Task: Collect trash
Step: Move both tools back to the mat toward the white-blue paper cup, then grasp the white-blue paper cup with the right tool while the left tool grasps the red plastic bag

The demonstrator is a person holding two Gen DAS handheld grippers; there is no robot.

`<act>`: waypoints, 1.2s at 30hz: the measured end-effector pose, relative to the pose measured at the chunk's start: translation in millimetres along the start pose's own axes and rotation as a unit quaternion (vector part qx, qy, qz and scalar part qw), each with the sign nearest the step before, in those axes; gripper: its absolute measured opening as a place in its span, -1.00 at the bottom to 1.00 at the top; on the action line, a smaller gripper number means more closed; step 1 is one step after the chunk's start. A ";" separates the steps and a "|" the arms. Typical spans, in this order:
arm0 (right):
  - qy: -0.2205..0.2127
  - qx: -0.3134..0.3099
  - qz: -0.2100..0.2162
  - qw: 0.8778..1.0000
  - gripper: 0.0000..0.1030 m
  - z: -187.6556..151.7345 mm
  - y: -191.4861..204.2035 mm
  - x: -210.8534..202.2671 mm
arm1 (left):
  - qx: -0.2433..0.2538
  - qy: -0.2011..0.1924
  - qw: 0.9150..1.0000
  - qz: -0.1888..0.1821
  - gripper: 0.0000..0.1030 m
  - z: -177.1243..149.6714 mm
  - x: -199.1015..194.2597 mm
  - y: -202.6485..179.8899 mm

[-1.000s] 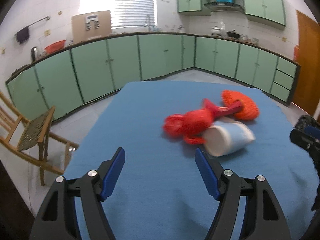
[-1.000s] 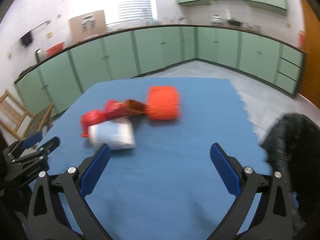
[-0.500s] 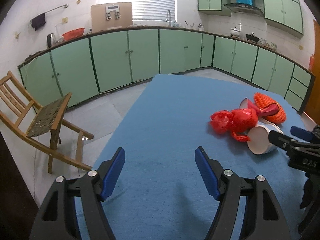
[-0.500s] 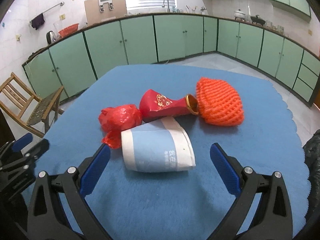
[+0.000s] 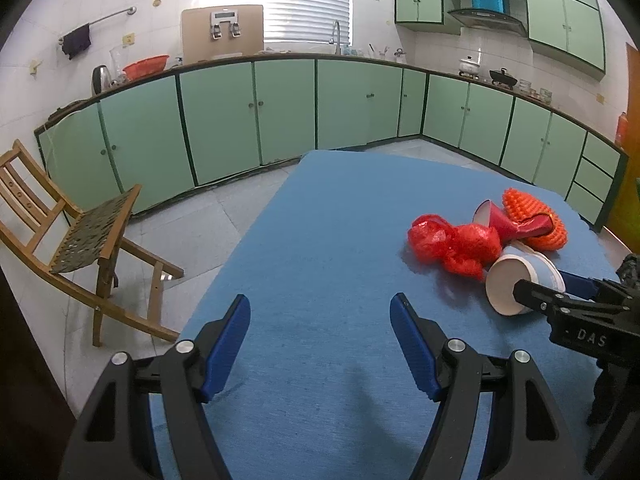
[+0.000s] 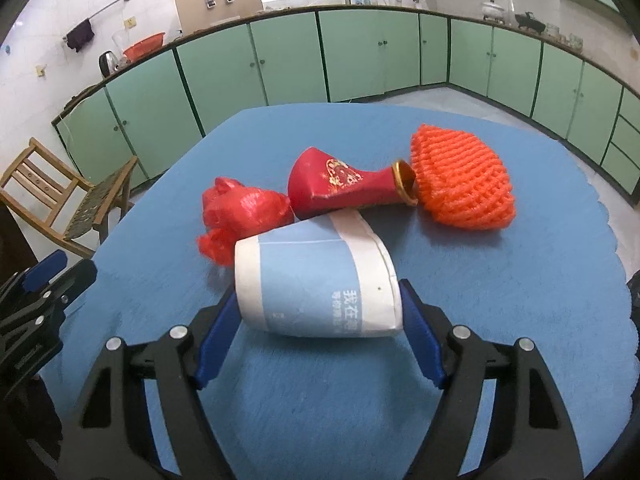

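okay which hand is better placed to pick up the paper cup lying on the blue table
Right. The right gripper has the paper cup between its closing jaws; the left gripper hovers open over bare blue table, off to the side.

Lighting: we note daylight from the blinded window [image 5: 308, 0], blown out to white glare. Room evenly bright; soft shadows under the paper cup [image 6: 316, 284] and the wooden chair [image 5: 76, 240]. Sharpness: we find both views crisp, without motion blur. Distortion: we record strong fisheye bowing of the green cabinets [image 5: 248, 116]; black vignette at the corners.
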State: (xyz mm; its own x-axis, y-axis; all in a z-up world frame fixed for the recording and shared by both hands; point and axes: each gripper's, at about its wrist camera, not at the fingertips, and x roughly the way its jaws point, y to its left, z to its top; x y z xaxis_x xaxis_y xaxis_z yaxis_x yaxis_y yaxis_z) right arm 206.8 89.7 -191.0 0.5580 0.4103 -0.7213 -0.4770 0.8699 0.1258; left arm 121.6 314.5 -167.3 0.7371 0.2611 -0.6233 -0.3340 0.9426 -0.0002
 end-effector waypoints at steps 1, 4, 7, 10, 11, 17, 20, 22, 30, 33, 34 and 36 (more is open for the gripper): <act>-0.001 0.001 -0.001 1.000 0.42 -1.1 -1.0 -2.8 | 0.001 0.000 1.000 -0.001 0.38 0.3 -0.8 -2.4; -0.006 0.007 -0.007 1.000 0.42 -7.9 -6.4 -15.3 | 0.006 -0.002 1.000 -0.007 0.38 1.4 -1.7 -8.9; -0.010 0.013 -0.014 1.000 0.42 -16.0 -14.7 -28.1 | 0.011 -0.002 1.000 -0.016 0.38 3.5 -2.2 -17.4; -0.018 0.019 -0.036 0.999 0.42 -23.0 -29.0 -40.8 | 0.016 0.000 0.999 -0.030 0.38 3.7 -0.6 -29.5; -0.019 0.023 -0.043 0.999 0.42 -24.4 -35.2 -43.4 | 0.017 0.001 0.999 -0.035 0.38 3.6 -0.5 -34.9; -0.021 0.050 -0.068 0.996 0.42 -28.2 -67.6 -49.1 | 0.032 -0.003 0.997 -0.063 0.38 7.4 3.6 -70.9; -0.022 0.055 -0.077 0.995 0.42 -30.8 -77.0 -50.0 | 0.036 -0.002 0.997 -0.071 0.38 10.4 12.9 -87.2; -0.023 0.055 -0.081 0.995 0.42 -32.3 -80.9 -50.3 | 0.039 0.000 0.997 -0.073 0.38 13.9 20.4 -98.4; -0.020 0.062 -0.083 0.994 0.42 -38.7 -92.6 -50.9 | 0.037 0.021 0.997 -0.070 0.37 26.3 51.6 -119.3; -0.019 0.063 -0.082 0.994 0.42 -38.8 -92.5 -52.8 | 0.024 0.045 0.995 -0.090 -0.34 28.6 62.0 -116.0; -0.020 0.063 -0.082 0.994 0.42 -38.7 -92.3 -53.7 | 0.020 0.044 0.995 -0.091 -0.37 28.2 61.6 -114.4; -0.023 0.062 -0.081 0.995 0.42 -37.2 -90.6 -56.4 | 0.018 0.039 0.995 -0.088 -0.45 27.9 58.2 -114.0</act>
State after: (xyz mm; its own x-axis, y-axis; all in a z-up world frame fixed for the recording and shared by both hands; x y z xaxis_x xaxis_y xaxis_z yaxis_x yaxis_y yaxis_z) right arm 193.4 -22.5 -187.1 0.6518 0.2716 -0.7081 -0.2929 0.9514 0.0953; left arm 218.9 228.1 -181.8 0.7339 0.0759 -0.6750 -0.1813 0.9796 -0.0870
